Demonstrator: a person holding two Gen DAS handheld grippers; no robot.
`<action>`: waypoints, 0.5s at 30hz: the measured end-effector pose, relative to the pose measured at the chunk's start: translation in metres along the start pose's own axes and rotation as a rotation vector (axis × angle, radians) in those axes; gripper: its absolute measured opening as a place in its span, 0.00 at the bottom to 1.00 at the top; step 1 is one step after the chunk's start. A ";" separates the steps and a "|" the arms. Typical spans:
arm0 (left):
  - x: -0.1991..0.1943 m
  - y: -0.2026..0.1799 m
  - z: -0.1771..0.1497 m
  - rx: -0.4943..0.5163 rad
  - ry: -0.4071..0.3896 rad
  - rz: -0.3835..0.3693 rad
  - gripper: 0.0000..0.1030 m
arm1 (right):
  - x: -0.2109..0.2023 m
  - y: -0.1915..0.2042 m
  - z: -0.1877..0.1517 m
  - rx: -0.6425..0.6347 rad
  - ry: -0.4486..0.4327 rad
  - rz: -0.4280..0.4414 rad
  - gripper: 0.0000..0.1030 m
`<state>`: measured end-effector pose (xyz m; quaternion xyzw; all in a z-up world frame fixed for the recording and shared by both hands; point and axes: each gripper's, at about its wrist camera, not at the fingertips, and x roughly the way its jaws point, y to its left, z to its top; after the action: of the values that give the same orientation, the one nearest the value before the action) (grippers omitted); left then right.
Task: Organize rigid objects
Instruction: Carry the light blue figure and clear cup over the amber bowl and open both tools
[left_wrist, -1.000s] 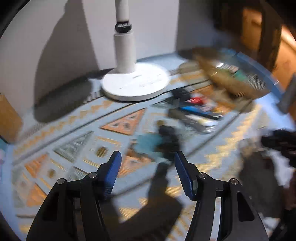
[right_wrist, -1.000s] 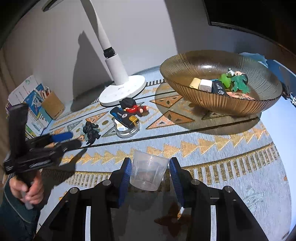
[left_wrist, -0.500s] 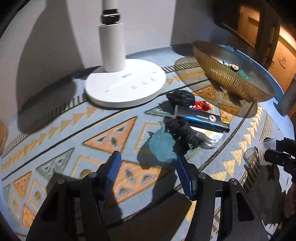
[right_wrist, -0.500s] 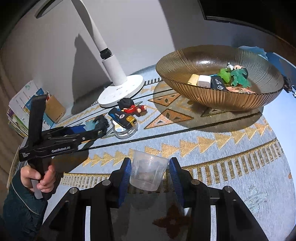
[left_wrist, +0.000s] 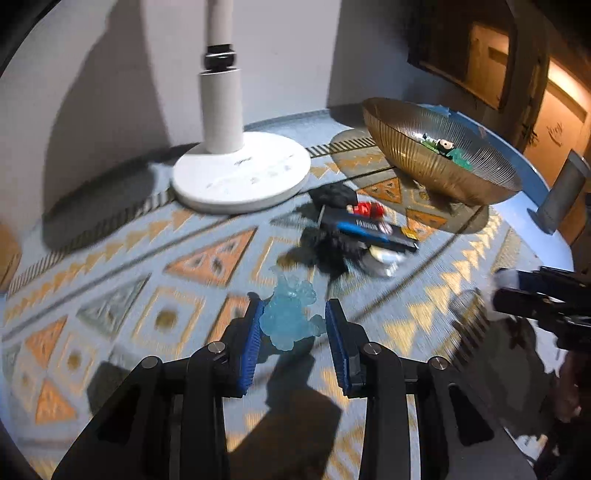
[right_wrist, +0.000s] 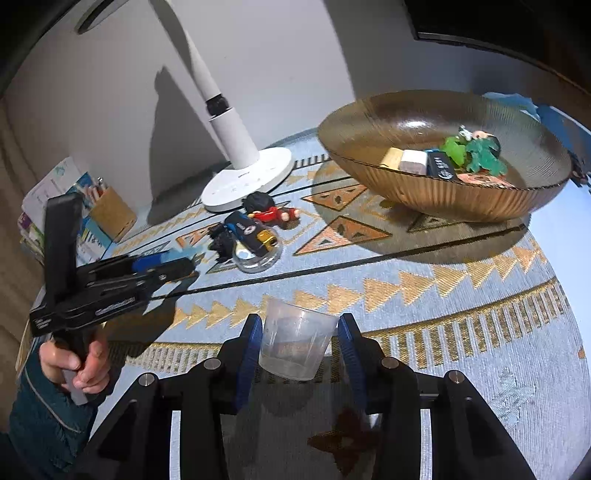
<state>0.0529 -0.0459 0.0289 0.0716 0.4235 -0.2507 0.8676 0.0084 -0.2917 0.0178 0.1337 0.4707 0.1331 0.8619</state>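
Note:
A translucent light-blue figure (left_wrist: 290, 321) sits between the blue pads of my left gripper (left_wrist: 295, 304), whose jaws are closing and touch it on both sides. The right wrist view shows that left gripper (right_wrist: 177, 264) held by a hand, with the blue figure (right_wrist: 186, 254) at its tip just above the mat. My right gripper (right_wrist: 300, 321) is shut on a clear plastic cup (right_wrist: 295, 343), upright over the mat's near edge. A ribbed amber bowl (right_wrist: 443, 199) at the back right holds several small toys and blocks.
A small pile lies mid-mat: a black figure (right_wrist: 221, 242), a blue-and-black stick (right_wrist: 245, 230), a red figure (right_wrist: 273, 214) and a clear round dish (right_wrist: 258, 258). A white lamp base (right_wrist: 247, 181) stands behind. A brown pen holder (right_wrist: 110, 212) and books stand far left.
The left gripper's jaws have narrowed around the light-blue figure, which now sits between the pads away from the black figure. The right gripper with the cup has stayed put.

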 end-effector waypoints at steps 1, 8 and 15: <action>-0.006 0.000 -0.007 -0.011 0.002 0.005 0.30 | 0.002 0.003 -0.001 -0.015 0.013 0.010 0.40; -0.031 -0.011 -0.043 -0.056 -0.008 0.005 0.30 | 0.002 0.034 -0.020 -0.238 0.086 0.016 0.40; -0.028 -0.018 -0.047 -0.080 -0.014 -0.024 0.30 | -0.004 0.030 -0.047 -0.288 0.137 0.004 0.54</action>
<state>-0.0028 -0.0352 0.0224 0.0301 0.4277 -0.2444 0.8697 -0.0362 -0.2599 0.0074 0.0004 0.5042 0.2098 0.8377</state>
